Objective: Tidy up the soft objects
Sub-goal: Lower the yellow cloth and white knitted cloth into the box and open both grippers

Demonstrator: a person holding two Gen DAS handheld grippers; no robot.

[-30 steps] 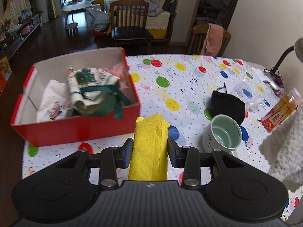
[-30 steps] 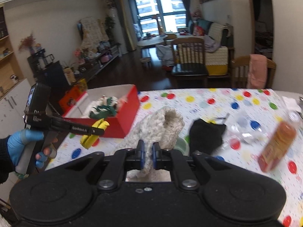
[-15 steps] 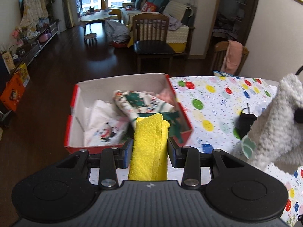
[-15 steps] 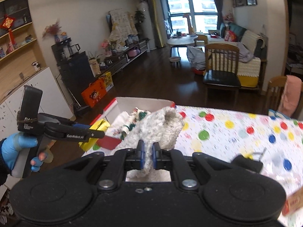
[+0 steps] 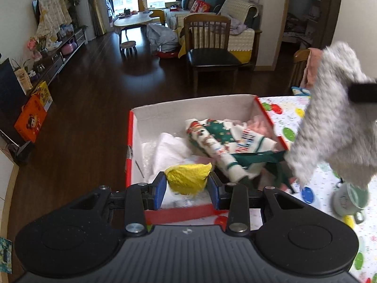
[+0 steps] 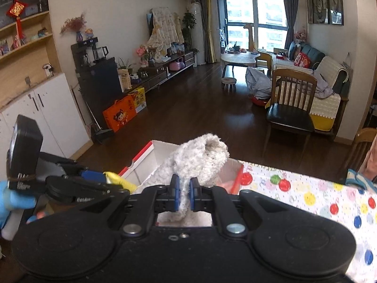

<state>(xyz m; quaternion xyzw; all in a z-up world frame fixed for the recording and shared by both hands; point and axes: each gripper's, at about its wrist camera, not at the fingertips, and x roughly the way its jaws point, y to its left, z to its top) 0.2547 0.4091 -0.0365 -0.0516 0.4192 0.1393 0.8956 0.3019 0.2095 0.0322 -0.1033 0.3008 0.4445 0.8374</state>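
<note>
The left gripper [image 5: 187,186] is clamped on a folded yellow cloth [image 5: 187,180], its blue pads pressing both sides of the bundle, which hangs over the near end of the red box [image 5: 129,151]. The right gripper [image 6: 185,195] is pinched tight on a fluffy white towel [image 6: 200,159]; in the left wrist view the same towel [image 5: 334,127] drapes in the air beside the box's right wall, above the table edge. The red box stands on the corner of a table [image 5: 292,115] covered in a polka-dot cloth, and its inside is white. It holds a crumpled white plastic bag [image 5: 172,151] toward the left, a white fabric piece printed with green and red figures [image 5: 226,141] lying across the middle and right, a dark green strap [image 5: 259,159] trailing from it toward the right wall, and something pink [image 5: 261,123] tucked in the far right corner. Just beyond the towel, lower right, a pale green mug [image 5: 348,200] sits on the table, partly hidden. In the right wrist view a blue-gloved hand [image 6: 14,200] holds the left gripper's handle. Farther off, a wooden chair [image 5: 209,54] with a dark seat stands on the dark floor, with a sofa [image 5: 223,7] behind it
</note>
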